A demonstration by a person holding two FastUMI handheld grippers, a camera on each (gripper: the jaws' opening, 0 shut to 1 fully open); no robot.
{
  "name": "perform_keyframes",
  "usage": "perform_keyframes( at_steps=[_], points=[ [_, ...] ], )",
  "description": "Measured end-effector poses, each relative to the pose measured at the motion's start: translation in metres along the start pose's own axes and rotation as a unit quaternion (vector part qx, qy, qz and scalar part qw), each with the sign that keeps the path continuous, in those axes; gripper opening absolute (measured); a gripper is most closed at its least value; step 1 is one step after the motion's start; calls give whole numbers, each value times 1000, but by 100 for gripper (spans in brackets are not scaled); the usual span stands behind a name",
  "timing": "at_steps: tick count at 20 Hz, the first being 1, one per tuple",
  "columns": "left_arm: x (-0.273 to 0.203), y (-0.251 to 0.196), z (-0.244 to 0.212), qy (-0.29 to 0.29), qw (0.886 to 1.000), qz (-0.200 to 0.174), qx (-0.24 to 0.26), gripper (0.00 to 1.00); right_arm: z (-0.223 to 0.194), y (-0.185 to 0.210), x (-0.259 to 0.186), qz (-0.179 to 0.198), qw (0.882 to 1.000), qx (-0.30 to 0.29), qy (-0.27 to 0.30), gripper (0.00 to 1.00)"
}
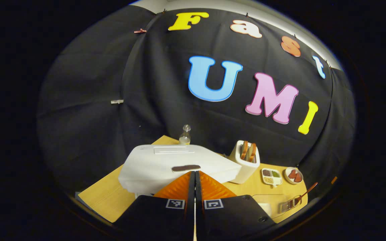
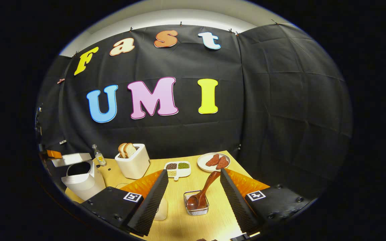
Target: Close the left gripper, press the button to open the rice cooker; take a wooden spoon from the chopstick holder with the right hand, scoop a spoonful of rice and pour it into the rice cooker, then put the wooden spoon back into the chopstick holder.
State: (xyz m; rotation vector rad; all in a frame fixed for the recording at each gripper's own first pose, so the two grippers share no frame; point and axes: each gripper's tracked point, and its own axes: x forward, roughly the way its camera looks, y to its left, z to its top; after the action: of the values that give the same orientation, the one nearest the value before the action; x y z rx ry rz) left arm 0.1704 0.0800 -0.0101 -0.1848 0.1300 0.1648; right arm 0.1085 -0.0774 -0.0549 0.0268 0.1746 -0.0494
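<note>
Left gripper [image 1: 194, 177], pressed together, sits at the cooker [image 1: 166, 167] button [image 1: 186, 167]; right gripper [image 2: 193, 190], spread, must next pinch the spoon [image 2: 202, 193] at twelve o'clock.

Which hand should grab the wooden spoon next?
Right. The right gripper is open, with the wooden spoon straight ahead between its fingers; the left gripper is shut at the rice cooker.

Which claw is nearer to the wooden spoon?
Right. The right claw is open around the wooden spoon; the left claw is shut at the rice cooker, far away.
</note>
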Motion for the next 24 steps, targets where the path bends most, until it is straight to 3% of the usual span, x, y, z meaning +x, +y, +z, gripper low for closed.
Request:
perform_keyframes(
  at_steps=[4, 8, 10, 12, 16, 18, 19, 24],
  points=[
    [-40, -14, 12, -41, 999, -5, 24, 7, -5, -7, 13, 2, 1000, 6, 10, 96],
    [-72, -27, 1, -42, 998, -11, 46, 9, -20, -15, 33, 0, 999, 10, 35, 96],
    [-85, -35, -5, -40, 998, -16, 43, 16, -29, -16, 43, 5, 999, 12, 49, 97],
    [-95, -52, -12, -39, 998, -37, 36, 36, -42, -22, 54, 4, 998, 13, 67, 98],
    [-109, -72, -42, -25, 997, -51, 54, 52, -76, -25, 76, 20, 992, 34, 120, 98],
    [-113, -82, -56, -14, 997, -42, 68, 87, -91, -29, 89, 26, 989, 47, 141, 98],
    [-115, -86, -63, -6, 996, -34, 77, 96, -99, -31, 96, 28, 987, 52, 150, 98],
    [-118, -110, -95, 27, 997, -13, 68, 96, -137, -42, 135, 30, 977, 79, 194, 99]
  ],
)
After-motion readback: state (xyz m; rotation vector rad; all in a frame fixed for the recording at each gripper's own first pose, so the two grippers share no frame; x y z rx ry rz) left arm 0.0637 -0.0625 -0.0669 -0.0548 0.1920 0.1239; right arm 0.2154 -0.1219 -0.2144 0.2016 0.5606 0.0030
